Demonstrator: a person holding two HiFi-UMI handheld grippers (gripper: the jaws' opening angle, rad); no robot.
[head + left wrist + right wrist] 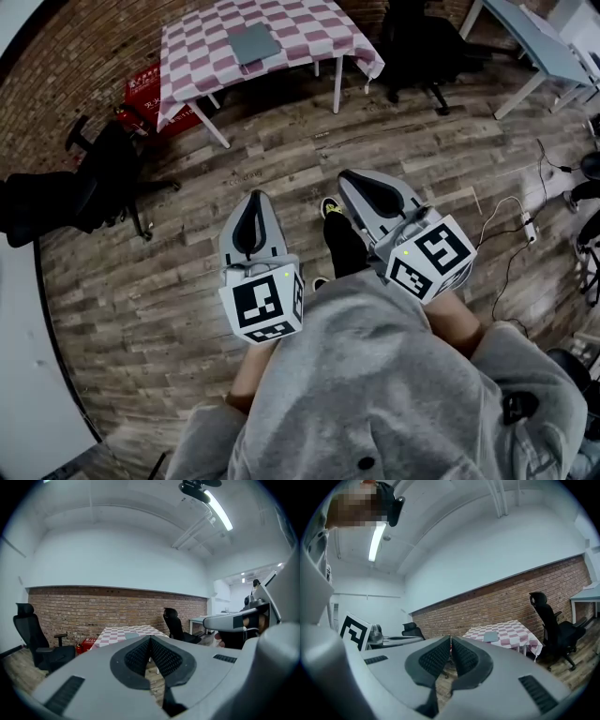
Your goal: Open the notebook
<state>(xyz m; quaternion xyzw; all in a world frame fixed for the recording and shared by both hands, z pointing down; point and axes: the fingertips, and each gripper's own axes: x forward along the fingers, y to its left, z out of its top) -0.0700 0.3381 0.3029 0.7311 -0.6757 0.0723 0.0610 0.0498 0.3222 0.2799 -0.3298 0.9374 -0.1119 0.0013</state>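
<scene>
A grey notebook [253, 43] lies closed on a table with a pink and white checked cloth [309, 23], across the room at the top of the head view. My left gripper [255, 196] and right gripper [348, 175] are held side by side above the wooden floor, well short of the table. Both point towards it. Both are shut, with nothing between the jaws. In the right gripper view the notebook [491, 636] shows on the cloth [513, 633], just right of the shut tips [451, 638]. In the left gripper view the table [112, 633] stands beyond the shut tips [150, 639].
A black office chair [103, 178] stands at the left, and another [417, 42] to the right of the table. A white desk [534, 37] fills the top right corner. A red box [150, 89] sits by the table's left legs. Cables and a power strip [530, 230] lie on the floor at the right.
</scene>
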